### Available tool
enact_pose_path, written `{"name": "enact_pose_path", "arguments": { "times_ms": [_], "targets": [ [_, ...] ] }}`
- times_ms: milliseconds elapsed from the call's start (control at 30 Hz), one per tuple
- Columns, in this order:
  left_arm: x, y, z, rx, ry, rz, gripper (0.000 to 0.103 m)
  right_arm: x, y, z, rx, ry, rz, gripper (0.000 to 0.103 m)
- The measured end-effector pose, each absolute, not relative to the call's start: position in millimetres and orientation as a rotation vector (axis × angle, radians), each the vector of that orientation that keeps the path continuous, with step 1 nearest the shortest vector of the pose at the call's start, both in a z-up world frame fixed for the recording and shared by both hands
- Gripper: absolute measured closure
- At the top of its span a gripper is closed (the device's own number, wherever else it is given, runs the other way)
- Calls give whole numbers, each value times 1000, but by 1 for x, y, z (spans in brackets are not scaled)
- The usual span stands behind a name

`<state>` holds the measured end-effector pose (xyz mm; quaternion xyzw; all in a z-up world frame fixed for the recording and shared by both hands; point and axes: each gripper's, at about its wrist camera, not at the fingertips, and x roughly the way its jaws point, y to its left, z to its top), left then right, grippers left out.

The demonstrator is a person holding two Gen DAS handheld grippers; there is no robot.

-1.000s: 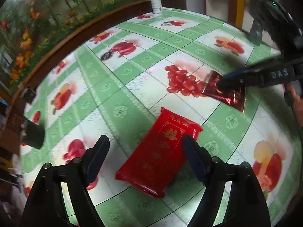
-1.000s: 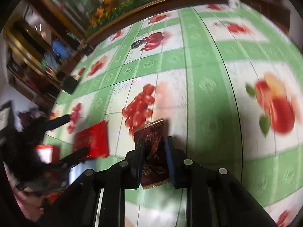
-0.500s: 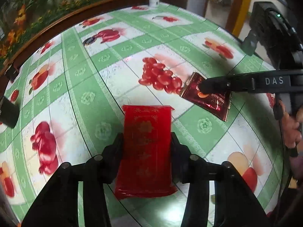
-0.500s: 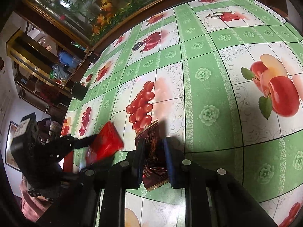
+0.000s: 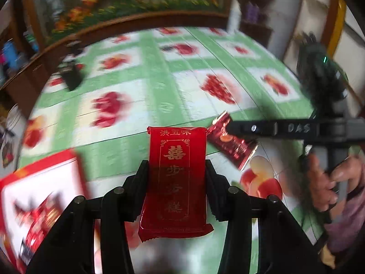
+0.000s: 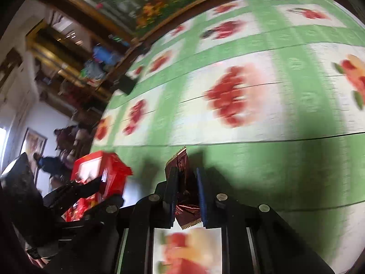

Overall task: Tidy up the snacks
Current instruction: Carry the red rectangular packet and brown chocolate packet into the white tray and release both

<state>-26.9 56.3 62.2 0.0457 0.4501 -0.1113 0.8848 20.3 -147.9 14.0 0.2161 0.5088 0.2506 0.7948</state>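
Note:
My left gripper (image 5: 176,171) is shut on a red snack packet (image 5: 176,150) with gold characters and holds it off the fruit-print tablecloth (image 5: 159,86). Just to its right, the right gripper (image 5: 231,127) comes in from the side, pinching a dark red sachet (image 5: 235,146). In the right wrist view, that gripper (image 6: 185,178) is shut on the sachet (image 6: 181,162), which stands on edge between the pads and is raised above the cloth. A red-and-white box (image 5: 41,194) sits at lower left; in the right wrist view the box (image 6: 102,171) lies beside the left gripper's finger (image 6: 86,186).
A small black object (image 5: 70,77) stands near the table's far left edge, and a white bottle (image 5: 233,16) at the far edge by the wooden rim. A person's hand (image 5: 324,182) grips the right tool's handle. Shelves and furniture lie beyond the table on the left.
The left gripper closed on the red packet, lifted it and swung left, bringing the red-and-white box into view. The right gripper raised the dark red sachet off the cloth and moved left.

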Motion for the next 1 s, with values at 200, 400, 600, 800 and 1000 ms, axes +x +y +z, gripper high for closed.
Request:
{"name": "enact_pose_path", "arguments": {
  "times_ms": [200,400,600,800,1000],
  "targets": [
    [-87,140,100,26,830,-62,59,1,-87,35,558,1043,718,87],
    [-129,217,94,-30,826,110,59,-24,-1,55,535,1009,858,88],
    [-158,254,82,-54,803,235,59,-56,76,61,438,1006,937,88],
    [-169,264,77,-59,773,275,59,-82,105,66,356,965,938,87],
    [-175,264,76,-46,753,297,59,-94,111,67,291,934,884,87]
  ]
}}
